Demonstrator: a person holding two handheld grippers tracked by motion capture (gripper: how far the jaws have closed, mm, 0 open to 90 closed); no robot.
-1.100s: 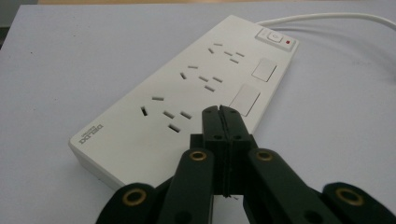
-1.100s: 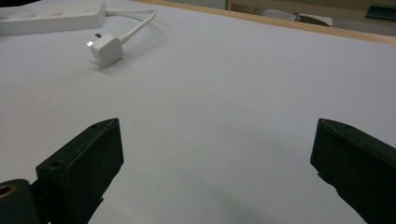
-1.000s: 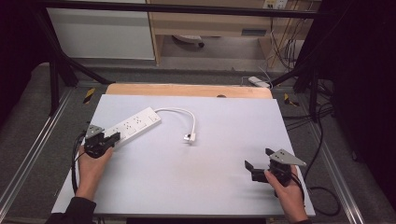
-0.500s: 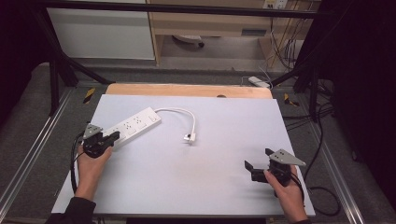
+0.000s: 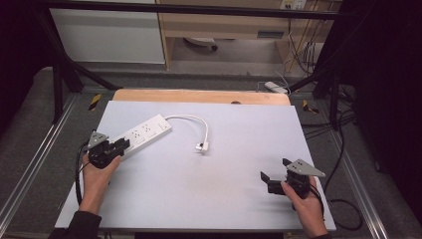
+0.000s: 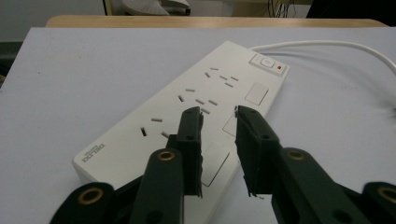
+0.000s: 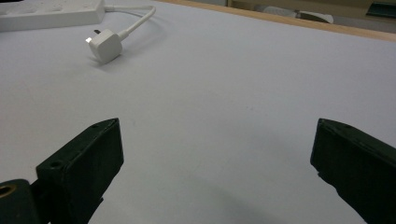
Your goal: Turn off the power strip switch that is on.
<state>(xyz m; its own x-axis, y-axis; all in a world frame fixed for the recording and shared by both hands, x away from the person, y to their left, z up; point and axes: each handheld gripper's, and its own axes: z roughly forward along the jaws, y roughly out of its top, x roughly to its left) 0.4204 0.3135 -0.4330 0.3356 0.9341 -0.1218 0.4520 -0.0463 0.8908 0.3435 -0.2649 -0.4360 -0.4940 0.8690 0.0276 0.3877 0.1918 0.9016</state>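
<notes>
Power strip (image 5: 144, 132), white, as landmark: lay aslant on the pale sheet (image 5: 224, 199), switch end farthest from the person. Showed almost no change against a second earlier. Kept the left gripper (image 5: 119, 146) at the strip's near end, jaws only narrowly apart above its sockets, clasping nothing. Kept the right gripper (image 5: 274, 169) well away from the strip on its cord side, jaws spread wide over bare sheet, nothing held. Suggested a pause before any grasp, probably. Trailed a short cord (image 5: 191, 118) from the strip's far end, looping to a plug (image 5: 201, 146) near its middle. Beyond the strip: wooden table edge (image 5: 199, 95), grey floor, white cabinet (image 5: 107, 35), hanging cables (image 5: 298, 45).
</notes>
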